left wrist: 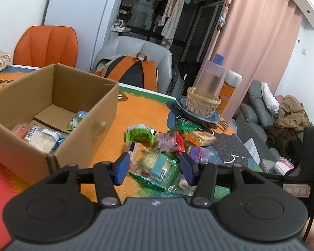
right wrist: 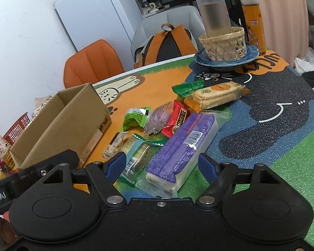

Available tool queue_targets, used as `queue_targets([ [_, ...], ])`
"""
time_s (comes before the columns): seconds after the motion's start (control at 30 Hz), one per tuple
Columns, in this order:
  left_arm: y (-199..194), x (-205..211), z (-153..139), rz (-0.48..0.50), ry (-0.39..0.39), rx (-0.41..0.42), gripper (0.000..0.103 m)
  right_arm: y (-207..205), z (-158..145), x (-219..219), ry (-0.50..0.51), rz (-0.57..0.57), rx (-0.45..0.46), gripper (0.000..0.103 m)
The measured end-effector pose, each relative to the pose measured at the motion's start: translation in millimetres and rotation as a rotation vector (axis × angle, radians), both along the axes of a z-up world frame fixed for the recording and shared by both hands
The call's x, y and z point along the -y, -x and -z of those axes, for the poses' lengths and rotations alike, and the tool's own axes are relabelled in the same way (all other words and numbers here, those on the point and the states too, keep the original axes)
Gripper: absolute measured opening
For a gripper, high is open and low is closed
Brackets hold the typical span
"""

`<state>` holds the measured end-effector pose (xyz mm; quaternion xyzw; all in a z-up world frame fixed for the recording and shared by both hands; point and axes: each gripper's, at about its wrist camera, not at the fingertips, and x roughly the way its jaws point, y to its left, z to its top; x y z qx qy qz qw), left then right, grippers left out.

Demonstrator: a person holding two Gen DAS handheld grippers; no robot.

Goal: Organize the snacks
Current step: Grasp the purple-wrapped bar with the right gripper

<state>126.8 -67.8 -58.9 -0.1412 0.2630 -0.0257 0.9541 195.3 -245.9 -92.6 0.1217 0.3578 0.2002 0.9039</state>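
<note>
Cartoon-cat tablecloth (right wrist: pixel 282 129) lies under a snack pile. Our left gripper (left wrist: pixel 155 167) is part open w/ a teal-label packet (left wrist: pixel 159 167) between its pads, untouched. Our right gripper (right wrist: pixel 162 165) is wider, straddling a purple wafer pack (right wrist: pixel 182 144), no contact. Cardboard box (left wrist: pixel 58 96) sits ahead-left of both, some snacks inside.
</note>
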Motion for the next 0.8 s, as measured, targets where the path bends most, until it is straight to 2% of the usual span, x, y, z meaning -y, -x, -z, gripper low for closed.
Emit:
queue_targets([
  [0.13, -8, 3, 5, 0.007, -0.006, -0.013, 0.053, -8, 10, -3, 0.033, 0.008, -0.039, 0.054],
  [0.37, -26, 8, 18, 0.019, 0.002, -0.044, 0.053, -6, 12, 9, 0.041, 0.013, -0.050, 0.041],
  [0.57, -37, 14, 29, 0.039, 0.003, -0.069, 0.053, -3, 11, 18, 0.051, 0.021, -0.057, 0.038],
  [0.8, -49, 13, 37, 0.045, 0.016, -0.090, 0.053, 1, 9, 29, 0.063, 0.039, -0.063, 0.040],
])
